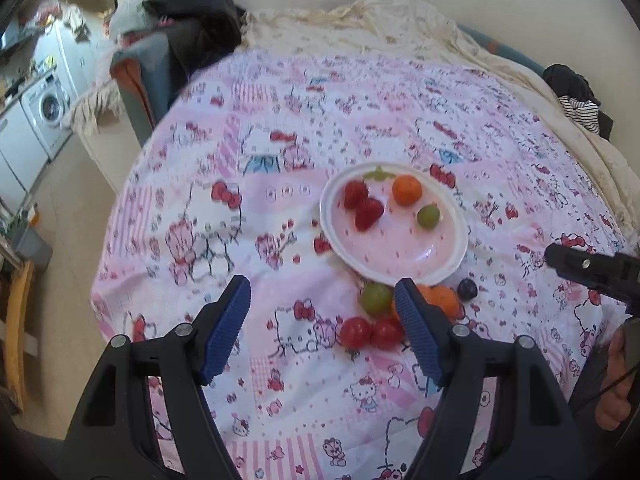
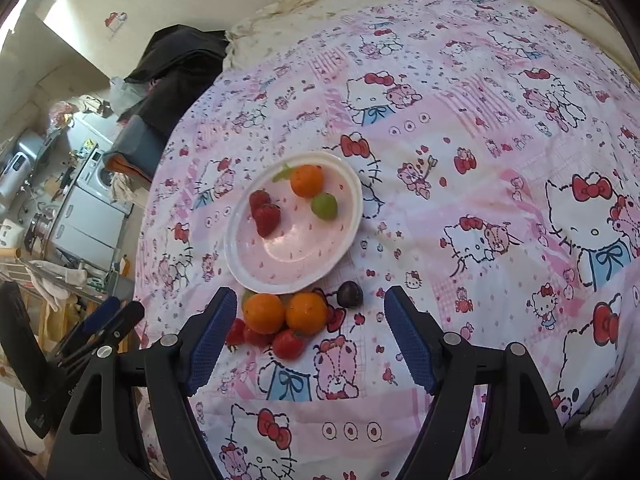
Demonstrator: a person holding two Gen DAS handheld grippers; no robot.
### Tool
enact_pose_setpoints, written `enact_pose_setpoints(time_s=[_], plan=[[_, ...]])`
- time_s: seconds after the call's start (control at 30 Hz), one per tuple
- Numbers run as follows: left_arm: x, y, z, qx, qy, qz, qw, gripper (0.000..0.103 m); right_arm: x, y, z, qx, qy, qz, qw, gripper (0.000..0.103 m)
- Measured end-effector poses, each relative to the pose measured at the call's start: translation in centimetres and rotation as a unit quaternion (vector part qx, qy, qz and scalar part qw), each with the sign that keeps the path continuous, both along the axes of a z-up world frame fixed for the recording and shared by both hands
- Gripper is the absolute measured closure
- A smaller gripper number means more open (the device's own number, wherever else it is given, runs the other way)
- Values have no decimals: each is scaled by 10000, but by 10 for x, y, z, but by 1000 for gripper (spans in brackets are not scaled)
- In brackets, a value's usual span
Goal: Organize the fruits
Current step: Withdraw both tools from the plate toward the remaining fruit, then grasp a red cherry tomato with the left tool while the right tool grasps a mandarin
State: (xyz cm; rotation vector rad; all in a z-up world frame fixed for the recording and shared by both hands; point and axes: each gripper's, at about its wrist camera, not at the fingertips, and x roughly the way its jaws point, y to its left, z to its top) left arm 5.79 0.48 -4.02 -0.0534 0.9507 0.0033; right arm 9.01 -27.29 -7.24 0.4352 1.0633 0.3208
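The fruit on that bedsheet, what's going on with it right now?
A person is sorting fruit onto a pink plate with two handheld grippers. The plate holds two strawberries, an orange and a green grape. Two oranges, some tomatoes, a green fruit and a dark grape wait on the sheet. The left gripper and right gripper are both open, holding nothing.

Pink speckled plate (image 2: pixel 240 256), cartoon-cat pink bedsheet (image 2: pixel 460 168), red strawberries (image 2: pixel 266 216)
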Motion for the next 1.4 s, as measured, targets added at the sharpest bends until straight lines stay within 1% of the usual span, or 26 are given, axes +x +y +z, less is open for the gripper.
enact_pose_setpoints(time_s=[0.1, 0.2, 0.23, 0.3, 0.33, 0.37, 0.5, 0.53, 0.63, 0.7, 0.73, 0.8, 0.83, 0.93, 1.0, 1.1, 1.23, 1.33, 1.4], plan=[[3, -2, -18, -146, 358, -120, 9992, 32, 2, 0, -2, -37, 28, -19, 10000, 24], [5, -10, -36, -118, 639, -322, 9974, 32, 5, 1, -7, -27, 128, -36, 9999, 24], [7, -14, -47, -76, 805, -385, 9960, 34, 6, 1, -8, -20, 159, -34, 9999, 24], [10, -18, -61, -53, 1000, -453, 9939, 47, 7, 2, -10, -13, 191, -23, 9998, 24], [14, -21, -71, -37, 1143, -512, 9921, 50, 8, 2, -10, -13, 193, -17, 9998, 24], [16, -23, -77, -27, 1206, -563, 9911, 54, 8, 2, -10, -17, 191, -14, 9998, 24], [22, -31, -96, 131, 1423, -832, 9862, 54, 10, 0, -10, -1, 201, -9, 9998, 24], [25, -30, -99, 82, 1486, -892, 9848, 54, 10, 1, -10, 6, 211, -20, 9998, 24], [29, -27, -100, 33, 1434, -927, 9853, 54, 12, -2, -13, 123, 293, -50, 9995, 24], [32, -23, -102, -118, 1470, -907, 9849, 55, 13, -3, -16, 235, 372, -41, 9990, 24], [33, -20, -104, -241, 1490, -884, 9846, 57, 14, -4, -17, 256, 392, -41, 9989, 24], [35, -14, -108, -485, 1603, -843, 9823, 79, 15, -5, -18, 276, 420, -52, 9987, 24], [35, -11, -109, -544, 1661, -830, 9811, 79, 15, -5, -18, 279, 424, -55, 9987, 24], [34, -8, -105, -631, 1644, -827, 9809, 80, 15, -5, -18, 272, 424, -56, 9987, 24], [31, -7, -98, -666, 1581, -764, 9822, 80, 14, -6, -18, 237, 419, -58, 9988, 24], [24, -4, -80, -735, 1433, -617, 9850, 80, 12, -9, -20, 224, 462, -97, 9986, 24], [13, 3, -54, -722, 1211, -335, 9894, 80, 12, -10, -24, 254, 582, -132, 9979, 24], [8, 10, -42, -706, 1101, -172, 9913, 80, 14, -1, -26, 178, 607, 26, 9980, 24], [6, 15, -36, -685, 1009, -43, 9925, 80, 17, 16, -25, -51, 543, 334, 9980, 24]])
